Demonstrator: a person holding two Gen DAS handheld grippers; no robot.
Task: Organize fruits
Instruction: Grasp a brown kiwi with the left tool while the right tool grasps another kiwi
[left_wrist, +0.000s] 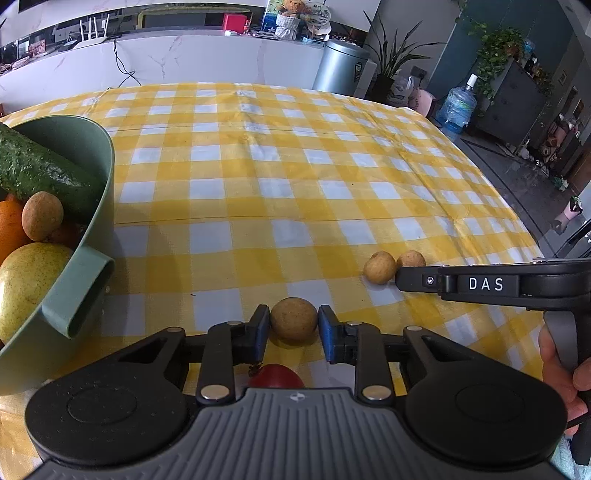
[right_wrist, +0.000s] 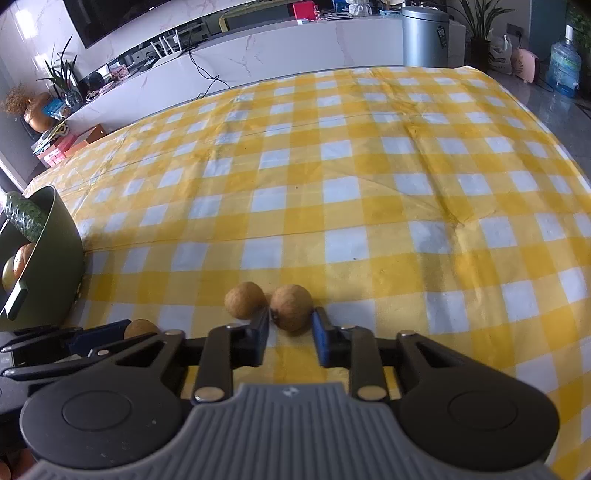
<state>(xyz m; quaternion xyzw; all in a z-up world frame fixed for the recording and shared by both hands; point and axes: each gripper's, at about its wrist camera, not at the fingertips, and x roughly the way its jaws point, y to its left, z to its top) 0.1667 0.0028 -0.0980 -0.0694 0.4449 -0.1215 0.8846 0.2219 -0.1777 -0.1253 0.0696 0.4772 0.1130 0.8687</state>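
Your left tongs (left_wrist: 293, 326) pinch a round tan longan (left_wrist: 293, 319) | your right tongs (right_wrist: 290, 328) pinch another round brown longan (right_wrist: 291, 307) | both round, no long axis.

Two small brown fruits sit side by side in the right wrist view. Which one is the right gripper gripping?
The right-hand fruit: it sits pinched between the right gripper pads. Its neighbour lies outside the left pad.

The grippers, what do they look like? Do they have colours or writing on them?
Both are black. The left gripper and right gripper each have blue pads on the jaws, round black discs either side, silver rivets and a ribbed grey middle plate. Seen side-on, the right one shows white letters "DAS".
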